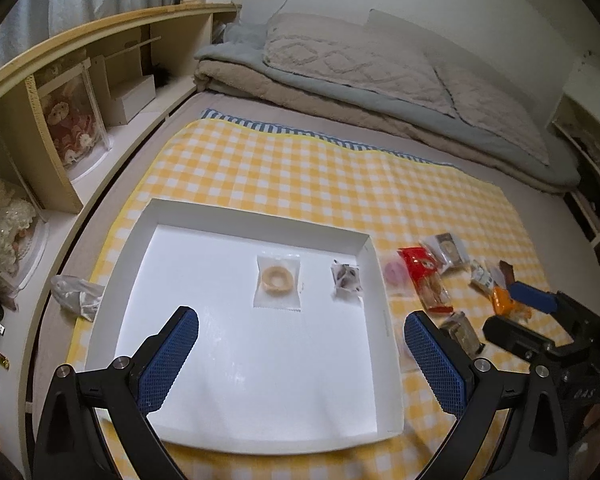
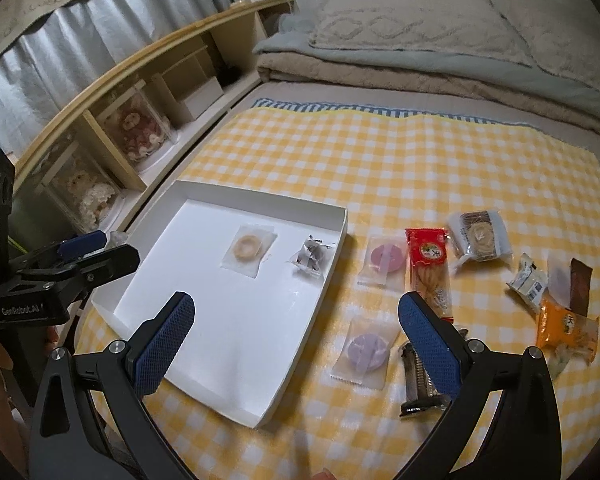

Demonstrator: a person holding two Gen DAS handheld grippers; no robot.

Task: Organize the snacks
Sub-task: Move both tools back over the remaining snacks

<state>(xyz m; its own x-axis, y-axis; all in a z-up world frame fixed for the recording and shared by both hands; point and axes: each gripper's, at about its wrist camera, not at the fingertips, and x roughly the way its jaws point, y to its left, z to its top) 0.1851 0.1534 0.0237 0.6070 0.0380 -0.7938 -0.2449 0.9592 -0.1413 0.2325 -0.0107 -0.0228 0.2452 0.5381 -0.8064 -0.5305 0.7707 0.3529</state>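
While the white tray [image 2: 308,300] holds only a ring biscuit [image 2: 249,246] and a dark sweet [image 2: 311,258], both the left gripper [image 1: 300,356] and the right gripper [image 2: 296,340] gape empty, so the next pick looks like the purple disc [image 2: 366,350] at five o'clock from the tray.

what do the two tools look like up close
Both tools match: the left tool and right tool have black angular arms with silver round bolts, tipped by blue cross-hatched pads. White "GenRobot.AI" lettering marks the left tool's black body.
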